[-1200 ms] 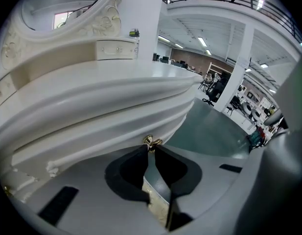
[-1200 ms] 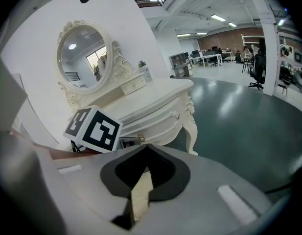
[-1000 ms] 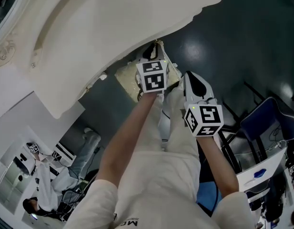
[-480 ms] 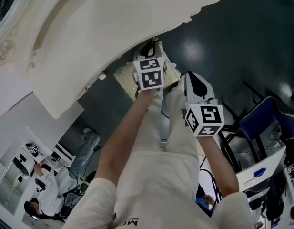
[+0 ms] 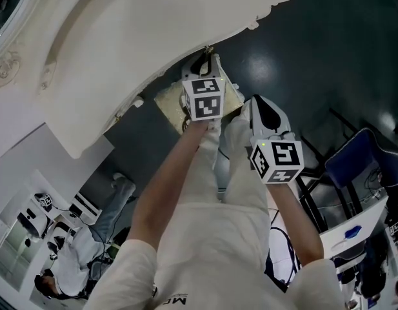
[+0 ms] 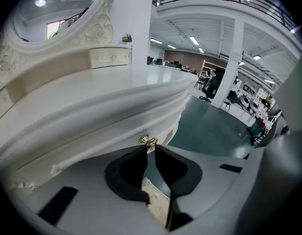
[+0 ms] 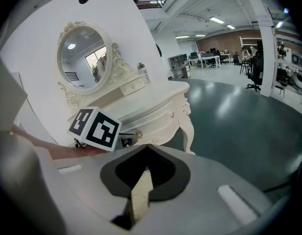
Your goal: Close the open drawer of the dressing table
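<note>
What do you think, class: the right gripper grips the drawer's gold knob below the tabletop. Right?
Not quite. The left gripper grips the gold knob below the tabletop; the left gripper view shows it between that gripper's jaw tips.

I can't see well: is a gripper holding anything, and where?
The left gripper pinches the drawer's gold knob at its tips; the right gripper holds nothing.

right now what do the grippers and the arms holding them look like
The left gripper and the right gripper both have smooth pale grey bodies with black padded jaws. Each carries a white cube printed with black square markers: the left cube and the right cube. No cables show on either. The person wears a white top with short sleeves.
</note>
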`<state>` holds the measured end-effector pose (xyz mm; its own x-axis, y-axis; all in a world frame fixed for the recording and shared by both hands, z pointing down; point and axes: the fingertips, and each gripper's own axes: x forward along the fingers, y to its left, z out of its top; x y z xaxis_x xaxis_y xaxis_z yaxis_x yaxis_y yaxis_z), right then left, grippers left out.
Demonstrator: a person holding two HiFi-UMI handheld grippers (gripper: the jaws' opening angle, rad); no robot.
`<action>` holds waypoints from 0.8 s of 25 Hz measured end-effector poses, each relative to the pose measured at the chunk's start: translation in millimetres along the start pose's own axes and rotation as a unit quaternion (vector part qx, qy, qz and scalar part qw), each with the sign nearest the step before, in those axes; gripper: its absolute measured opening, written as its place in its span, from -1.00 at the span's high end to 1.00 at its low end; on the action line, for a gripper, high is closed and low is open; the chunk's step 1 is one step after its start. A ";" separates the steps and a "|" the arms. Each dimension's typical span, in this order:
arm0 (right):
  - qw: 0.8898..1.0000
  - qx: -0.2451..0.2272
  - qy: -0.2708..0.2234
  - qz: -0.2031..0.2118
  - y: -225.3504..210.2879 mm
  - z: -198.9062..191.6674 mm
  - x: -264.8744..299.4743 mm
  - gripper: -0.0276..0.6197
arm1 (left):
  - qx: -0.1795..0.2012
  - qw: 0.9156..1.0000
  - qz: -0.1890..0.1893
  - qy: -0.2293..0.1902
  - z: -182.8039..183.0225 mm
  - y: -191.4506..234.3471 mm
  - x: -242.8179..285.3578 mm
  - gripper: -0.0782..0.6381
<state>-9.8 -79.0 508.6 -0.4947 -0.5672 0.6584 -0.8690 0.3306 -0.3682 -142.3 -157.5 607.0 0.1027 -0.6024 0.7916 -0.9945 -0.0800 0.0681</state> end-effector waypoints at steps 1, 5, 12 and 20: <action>1.000 -0.001 -0.001 0.000 -0.2 -0.3 -1.8 0.91 | 0.004 1.000 -0.001 -0.002 0.0 -2.2 -2.1 0.64; 1.000 -0.002 -0.004 -0.004 -1.0 -1.3 -7.8 0.91 | 0.004 1.000 -0.002 -0.006 -2.1 -4.7 -9.9 0.64; 1.000 -0.003 -0.018 -0.013 -7.4 3.1 -24.6 0.91 | 0.000 1.000 -0.010 -0.015 3.9 -13.4 -27.4 0.65; 0.999 0.000 -0.032 -0.022 -5.9 7.0 -45.9 0.91 | 0.007 0.999 -0.018 -0.037 17.9 -24.0 -62.9 0.76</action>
<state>18.1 -60.2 476.0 -0.4565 -0.6282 0.6301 -0.8895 0.3049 -0.3404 -124.4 -131.9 544.6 0.1403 -0.6561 0.7415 -0.9898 -0.1131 0.0872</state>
